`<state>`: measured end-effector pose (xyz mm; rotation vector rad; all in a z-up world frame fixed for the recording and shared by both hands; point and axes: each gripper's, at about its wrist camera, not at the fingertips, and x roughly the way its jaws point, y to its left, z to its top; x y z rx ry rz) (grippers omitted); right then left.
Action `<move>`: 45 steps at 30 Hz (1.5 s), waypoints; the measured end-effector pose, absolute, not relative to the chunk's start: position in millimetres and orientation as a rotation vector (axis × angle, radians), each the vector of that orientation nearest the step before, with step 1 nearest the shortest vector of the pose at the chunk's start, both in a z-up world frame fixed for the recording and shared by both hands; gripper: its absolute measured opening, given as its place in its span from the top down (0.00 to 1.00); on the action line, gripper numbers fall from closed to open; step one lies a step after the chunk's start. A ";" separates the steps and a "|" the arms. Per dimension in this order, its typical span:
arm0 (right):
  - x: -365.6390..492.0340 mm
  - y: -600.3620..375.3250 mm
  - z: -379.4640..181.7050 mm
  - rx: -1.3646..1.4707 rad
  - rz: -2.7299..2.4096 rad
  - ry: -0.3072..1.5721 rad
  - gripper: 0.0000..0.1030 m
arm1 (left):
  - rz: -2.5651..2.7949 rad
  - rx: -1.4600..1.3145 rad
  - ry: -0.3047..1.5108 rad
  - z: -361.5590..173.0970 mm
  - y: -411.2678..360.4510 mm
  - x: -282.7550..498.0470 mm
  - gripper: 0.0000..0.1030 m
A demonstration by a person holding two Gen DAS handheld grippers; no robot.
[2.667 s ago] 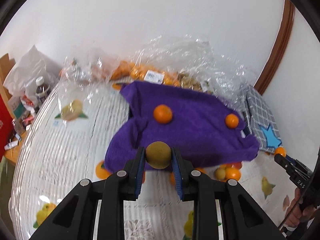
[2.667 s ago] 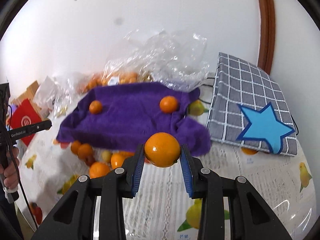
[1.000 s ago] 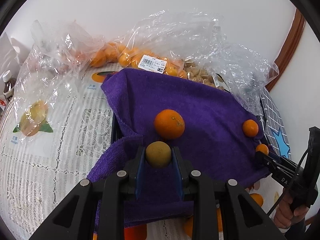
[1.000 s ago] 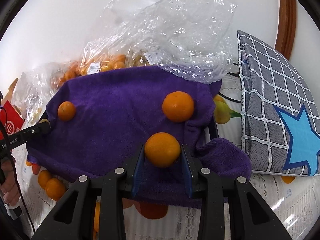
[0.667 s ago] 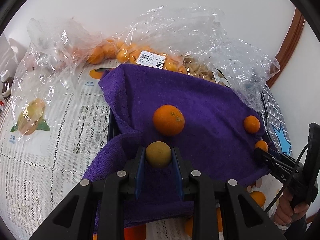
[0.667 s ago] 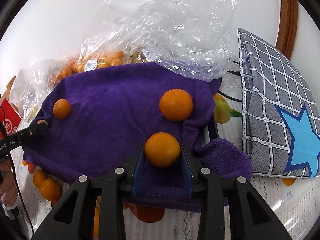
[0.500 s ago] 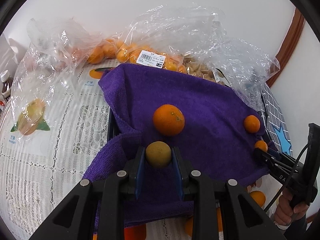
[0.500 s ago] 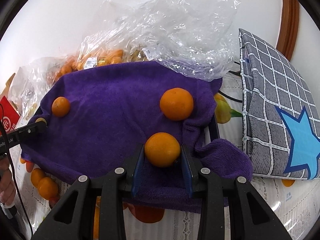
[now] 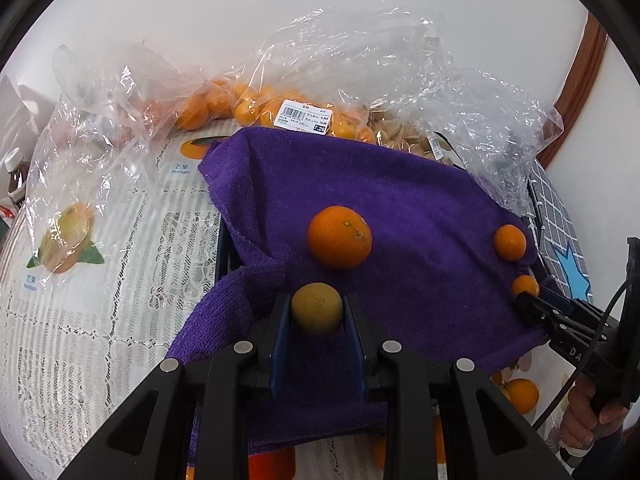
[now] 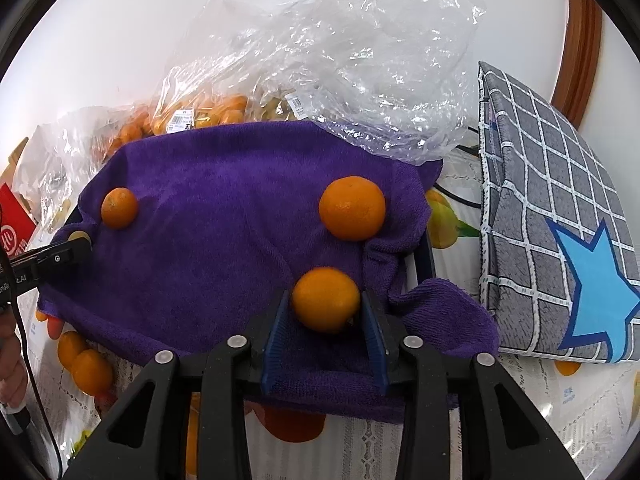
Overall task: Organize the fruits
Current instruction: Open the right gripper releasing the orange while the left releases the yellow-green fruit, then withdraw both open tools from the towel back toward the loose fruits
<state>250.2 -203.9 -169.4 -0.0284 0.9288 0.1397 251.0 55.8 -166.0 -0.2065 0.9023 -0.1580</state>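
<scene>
My left gripper (image 9: 317, 312) is shut on a small yellow-brown fruit (image 9: 317, 307), held low over the near left part of a purple towel (image 9: 400, 208). An orange (image 9: 339, 237) lies on the towel just beyond it. A smaller orange (image 9: 509, 242) lies at the towel's right edge. My right gripper (image 10: 326, 304) is shut on an orange (image 10: 325, 298) over the towel's near right corner (image 10: 224, 216). Two oranges (image 10: 352, 207) (image 10: 119, 207) rest on the towel beyond it. The left gripper's tip shows at the left (image 10: 76, 246).
Clear plastic bags (image 9: 304, 80) holding oranges lie behind the towel against the wall. Several loose oranges (image 10: 86, 362) sit on the lace tablecloth in front of the towel. A grey checked cushion with a blue star (image 10: 560, 216) lies to the right. A bottle (image 9: 14, 172) stands at far left.
Both grippers have moved forward from the tablecloth to over the towel with their fruits still held. In the last half second they have barely moved.
</scene>
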 end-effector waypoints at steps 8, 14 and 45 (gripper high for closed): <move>238.9 -205.6 -154.6 -0.024 0.133 0.903 0.50 | -0.166 -0.211 0.893 -163.6 56.0 248.2 0.75; 228.9 -205.0 -139.5 -0.035 0.113 0.872 0.46 | -0.193 -0.215 0.854 -153.6 55.5 241.2 0.64; 155.8 -201.8 -116.3 0.034 0.170 0.816 0.46 | -0.119 -0.187 0.822 -143.6 81.6 154.6 0.63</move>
